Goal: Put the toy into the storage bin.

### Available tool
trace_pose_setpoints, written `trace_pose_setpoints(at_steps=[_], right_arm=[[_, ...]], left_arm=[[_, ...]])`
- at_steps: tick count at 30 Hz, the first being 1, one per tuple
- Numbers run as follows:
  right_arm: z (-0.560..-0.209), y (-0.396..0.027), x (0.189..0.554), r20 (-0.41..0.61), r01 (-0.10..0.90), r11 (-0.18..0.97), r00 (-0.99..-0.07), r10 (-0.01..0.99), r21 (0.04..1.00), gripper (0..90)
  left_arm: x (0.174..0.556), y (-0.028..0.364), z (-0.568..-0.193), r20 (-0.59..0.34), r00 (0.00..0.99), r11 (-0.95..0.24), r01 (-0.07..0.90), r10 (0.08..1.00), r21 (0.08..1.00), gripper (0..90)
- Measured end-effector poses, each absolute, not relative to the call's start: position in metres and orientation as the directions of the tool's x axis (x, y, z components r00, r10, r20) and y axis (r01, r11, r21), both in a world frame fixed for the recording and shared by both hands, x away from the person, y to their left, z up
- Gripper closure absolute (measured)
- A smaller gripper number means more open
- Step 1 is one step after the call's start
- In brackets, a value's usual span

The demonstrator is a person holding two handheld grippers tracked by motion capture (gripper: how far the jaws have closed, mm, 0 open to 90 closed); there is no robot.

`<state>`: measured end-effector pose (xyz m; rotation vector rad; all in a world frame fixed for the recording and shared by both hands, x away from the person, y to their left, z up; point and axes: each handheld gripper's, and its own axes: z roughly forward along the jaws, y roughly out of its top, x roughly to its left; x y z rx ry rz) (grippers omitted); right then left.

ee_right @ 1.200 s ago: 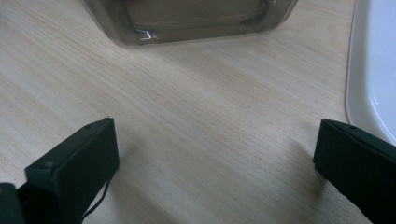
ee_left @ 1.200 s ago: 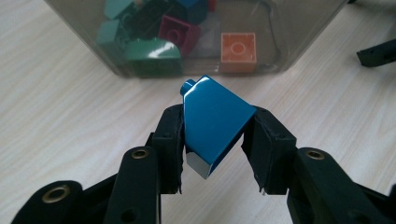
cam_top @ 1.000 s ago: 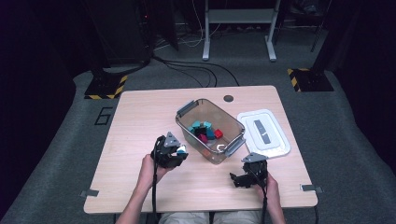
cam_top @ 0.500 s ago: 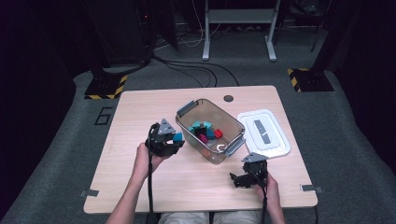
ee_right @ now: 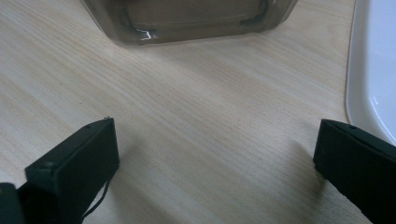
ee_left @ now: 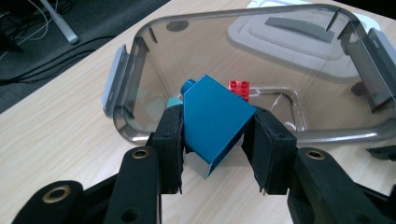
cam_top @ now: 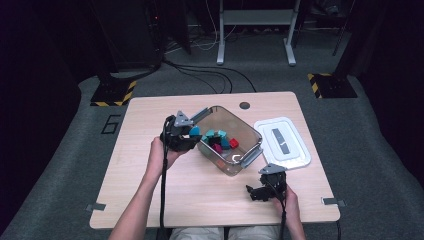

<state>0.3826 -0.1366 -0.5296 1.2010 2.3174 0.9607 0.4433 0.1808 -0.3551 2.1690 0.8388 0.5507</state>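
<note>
In the left gripper view the blue block hides most of a teal piece behind it and the lower part of the red brick in the clear bin; the bin's near right corner runs off the frame; in the right gripper view the white lid beside the bin is cut by the right edge; in the high view the small pieces in the bin are too small to tell apart.

A single marking could be read: what looked like a large digit "6", set in dark outline on the grey floor just beside the tabletop's left far corner. Nothing else carried legible writing.
</note>
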Motion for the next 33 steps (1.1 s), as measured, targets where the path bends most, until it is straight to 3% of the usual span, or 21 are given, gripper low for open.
trace_pose_setpoints(at_steps=[15, 28, 31, 33], right_arm=[[-0.53, -0.137, 0.383, -0.008, 0.571, 0.412, -0.579, 0.815, 0.71, 0.0], [-0.53, -0.136, 0.382, 0.003, 0.58, 0.4, -0.57, 0.822, 0.71, 0.0], [-0.53, -0.136, 0.382, 0.003, 0.58, 0.4, -0.57, 0.822, 0.71, 0.0], [-0.53, -0.136, 0.382, 0.002, 0.579, 0.4, -0.57, 0.821, 0.71, 0.0]], left_arm=[[0.475, 0.154, -0.352, 0.123, 0.713, -0.551, 0.408, 0.691, 0.728, 58.9], [0.503, 0.138, -0.369, 0.094, 0.702, -0.574, 0.489, 0.706, 0.657, 58.4], [0.506, 0.135, -0.372, 0.095, 0.697, -0.578, 0.501, 0.711, 0.644, 53.6], [0.508, 0.133, -0.374, 0.082, 0.688, -0.567, 0.517, 0.721, 0.641, 43.5]])
